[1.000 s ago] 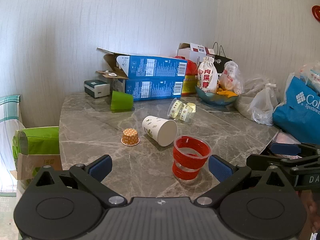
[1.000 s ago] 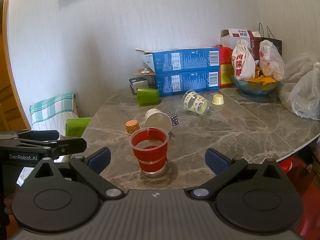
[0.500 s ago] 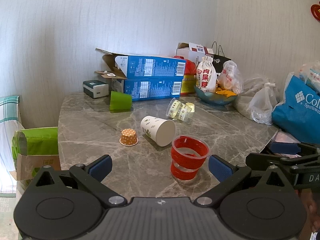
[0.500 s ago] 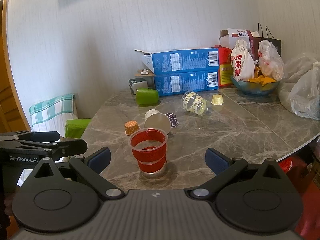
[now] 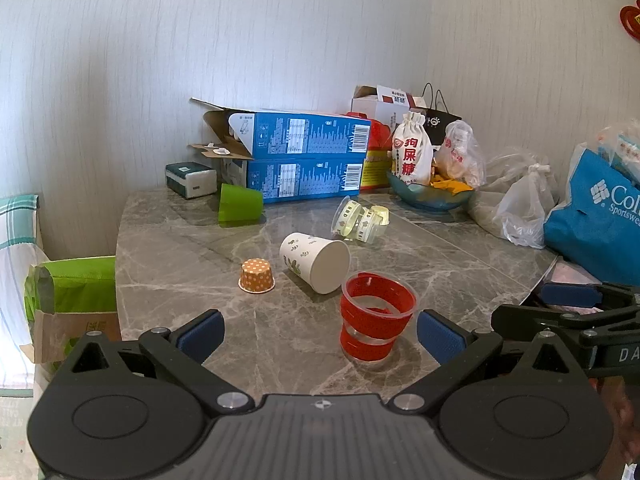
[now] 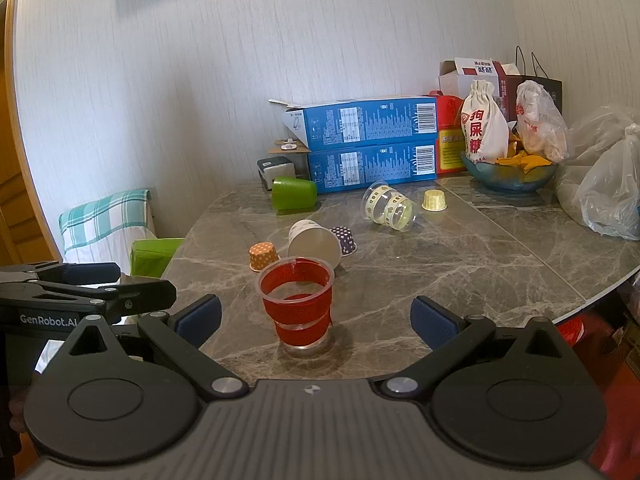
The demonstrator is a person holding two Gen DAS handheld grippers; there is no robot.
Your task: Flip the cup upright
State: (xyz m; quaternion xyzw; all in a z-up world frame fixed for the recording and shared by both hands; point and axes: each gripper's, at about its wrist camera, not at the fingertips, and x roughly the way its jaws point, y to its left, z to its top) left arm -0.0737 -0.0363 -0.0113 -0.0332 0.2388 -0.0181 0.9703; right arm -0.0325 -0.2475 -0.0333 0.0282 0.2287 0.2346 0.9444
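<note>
A red-banded clear plastic cup [image 5: 376, 316] stands upright near the table's front edge; it also shows in the right wrist view [image 6: 298, 306]. A white paper cup [image 5: 316, 260] lies on its side behind it. A clear cup with yellow bands [image 5: 356, 220] and a green cup [image 5: 240, 203] also lie on their sides. My left gripper [image 5: 320, 334] is open and empty, just short of the red cup. My right gripper [image 6: 316, 318] is open and empty, with the red cup between and just beyond its fingertips.
Small orange [image 5: 256, 276], purple [image 6: 345, 240] and yellow [image 6: 434, 201] paper liners stand on the marble table [image 5: 180, 248]. Blue boxes [image 5: 304, 160], a snack bowl [image 5: 430, 194] and plastic bags [image 5: 520, 208] crowd the back and right. A green box [image 5: 72, 284] sits left of the table.
Both grippers have drifted back slightly from the red cup, which stays upright on the table. Both stay open.
</note>
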